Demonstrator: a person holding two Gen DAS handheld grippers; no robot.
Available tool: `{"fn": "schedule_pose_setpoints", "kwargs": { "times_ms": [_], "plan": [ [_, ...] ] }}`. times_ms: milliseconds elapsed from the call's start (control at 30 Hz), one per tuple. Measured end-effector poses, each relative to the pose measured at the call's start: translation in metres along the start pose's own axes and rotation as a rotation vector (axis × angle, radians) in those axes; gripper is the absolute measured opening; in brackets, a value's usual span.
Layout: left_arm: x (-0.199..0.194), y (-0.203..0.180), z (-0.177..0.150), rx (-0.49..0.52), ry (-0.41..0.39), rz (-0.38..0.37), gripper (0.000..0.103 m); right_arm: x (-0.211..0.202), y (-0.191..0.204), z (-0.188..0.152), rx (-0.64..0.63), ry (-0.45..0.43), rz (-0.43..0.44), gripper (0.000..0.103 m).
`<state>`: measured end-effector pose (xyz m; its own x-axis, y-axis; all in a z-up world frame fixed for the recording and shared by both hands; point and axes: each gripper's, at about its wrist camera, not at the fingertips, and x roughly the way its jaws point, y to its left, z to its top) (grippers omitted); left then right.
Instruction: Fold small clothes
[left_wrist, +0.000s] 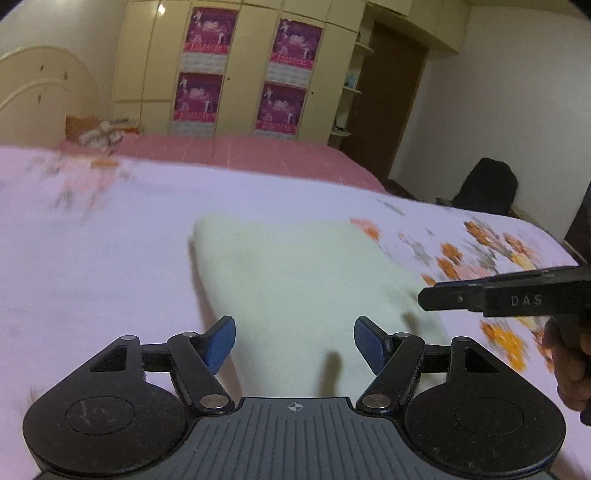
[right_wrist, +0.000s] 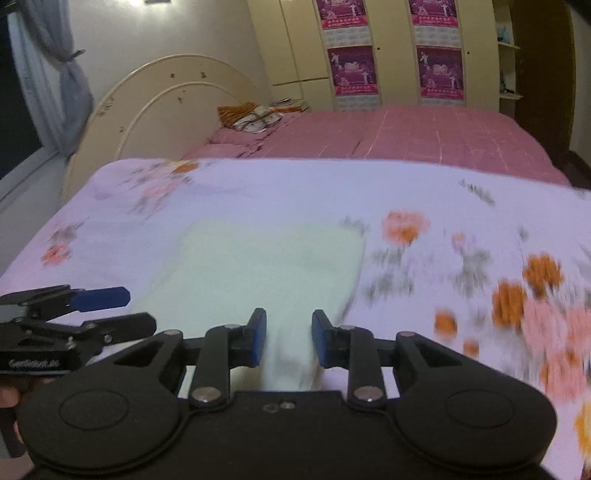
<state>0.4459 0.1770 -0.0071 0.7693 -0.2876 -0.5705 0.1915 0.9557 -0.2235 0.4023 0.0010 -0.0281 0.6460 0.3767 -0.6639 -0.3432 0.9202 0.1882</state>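
Left wrist view, left gripper (left_wrist: 294, 341) spread wide with nothing between its pads, above a pale folded cloth (left_wrist: 295, 273) lying on the flowered bedsheet (left_wrist: 92, 258), right wrist view, right gripper (right_wrist: 289, 338) partly spread, empty, over the cloth's near edge.

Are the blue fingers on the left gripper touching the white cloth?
Apart. In the left wrist view the left gripper hangs open above the white cloth, and its fingers cast separate shadows on the fabric below.
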Motion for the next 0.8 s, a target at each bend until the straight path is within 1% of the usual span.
{"fn": "schedule_pose_setpoints", "kwargs": {
  "times_ms": [67,133,167,200,267,333,367,400,433,467,500,533,600,800],
  "plan": [
    [-0.005,-0.006,-0.018,-0.016,0.025,0.021,0.071,-0.010,0.004,-0.016,-0.003,0.018,-0.004,0.029],
    [-0.004,-0.009,-0.035,-0.035,0.077,0.057,0.071,-0.017,0.004,-0.037,0.019,0.048,-0.006,0.029],
    [-0.004,-0.010,-0.042,-0.045,0.091,0.072,0.071,-0.017,0.003,-0.041,0.027,0.065,-0.012,0.029],
    [-0.007,-0.011,-0.048,-0.052,0.085,0.075,0.071,-0.015,0.001,-0.050,0.039,0.092,-0.024,0.029],
    [-0.012,-0.014,-0.052,-0.051,0.084,0.092,0.071,-0.009,-0.004,-0.058,0.070,0.139,-0.036,0.030],
    [-0.018,-0.018,-0.053,-0.060,0.093,0.104,0.071,-0.012,-0.005,-0.059,0.097,0.146,-0.041,0.032],
    [-0.020,-0.020,-0.052,-0.064,0.098,0.112,0.074,-0.015,-0.004,-0.057,0.095,0.146,-0.052,0.033],
    [-0.022,-0.022,-0.052,-0.066,0.104,0.124,0.080,-0.019,-0.003,-0.057,0.094,0.137,-0.058,0.035],
    [-0.026,-0.026,-0.053,-0.066,0.104,0.141,0.098,-0.024,-0.002,-0.057,0.095,0.128,-0.057,0.036],
    [-0.030,-0.029,-0.054,-0.068,0.098,0.156,0.103,-0.029,-0.003,-0.057,0.098,0.121,-0.051,0.039],
    [-0.035,-0.034,-0.056,-0.069,0.093,0.164,0.103,-0.035,-0.003,-0.059,0.103,0.111,-0.040,0.052],
    [-0.041,-0.036,-0.058,-0.073,0.092,0.170,0.103,-0.042,-0.004,-0.063,0.106,0.103,-0.036,0.063],
    [-0.052,-0.045,-0.062,-0.072,0.087,0.188,0.103,-0.055,-0.003,-0.071,0.110,0.092,-0.025,0.065],
    [-0.089,-0.075,-0.075,-0.075,0.063,0.204,0.103,-0.096,-0.001,-0.094,0.115,0.074,-0.015,0.069]
  ]
}}
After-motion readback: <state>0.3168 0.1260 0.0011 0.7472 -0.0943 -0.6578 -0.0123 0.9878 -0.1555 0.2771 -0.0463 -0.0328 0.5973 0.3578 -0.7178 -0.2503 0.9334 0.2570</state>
